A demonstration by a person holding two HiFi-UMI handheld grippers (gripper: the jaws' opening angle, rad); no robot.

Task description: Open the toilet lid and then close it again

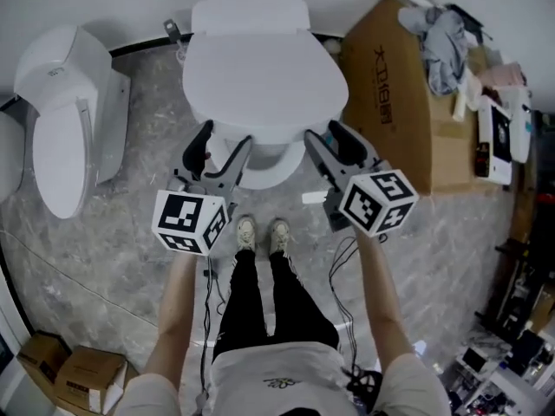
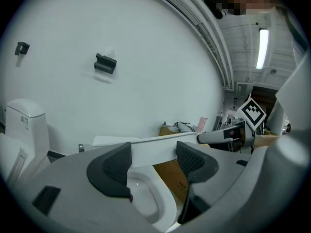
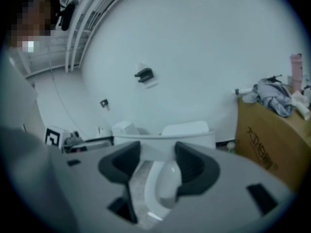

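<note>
A white toilet stands against the wall, its lid (image 1: 264,81) tilted a little up off the bowl in front of the tank (image 1: 250,14). My left gripper (image 1: 224,141) is at the lid's front left edge and my right gripper (image 1: 325,137) at its front right edge. In the left gripper view the lid's edge (image 2: 155,147) runs across just past the open left gripper (image 2: 153,161), with the bowl (image 2: 146,198) showing beneath. The right gripper view shows the open right gripper (image 3: 158,161), the lid's edge (image 3: 155,141) crossing behind it and the bowl (image 3: 163,183) below. Whether either gripper touches the lid I cannot tell.
A second white toilet (image 1: 61,120) stands to the left. A large cardboard box (image 1: 390,85) with clothes (image 1: 442,46) on top stands close on the right. Small boxes (image 1: 78,375) sit at the lower left. Cables (image 1: 342,258) trail on the marble floor beside the person's shoes (image 1: 260,232).
</note>
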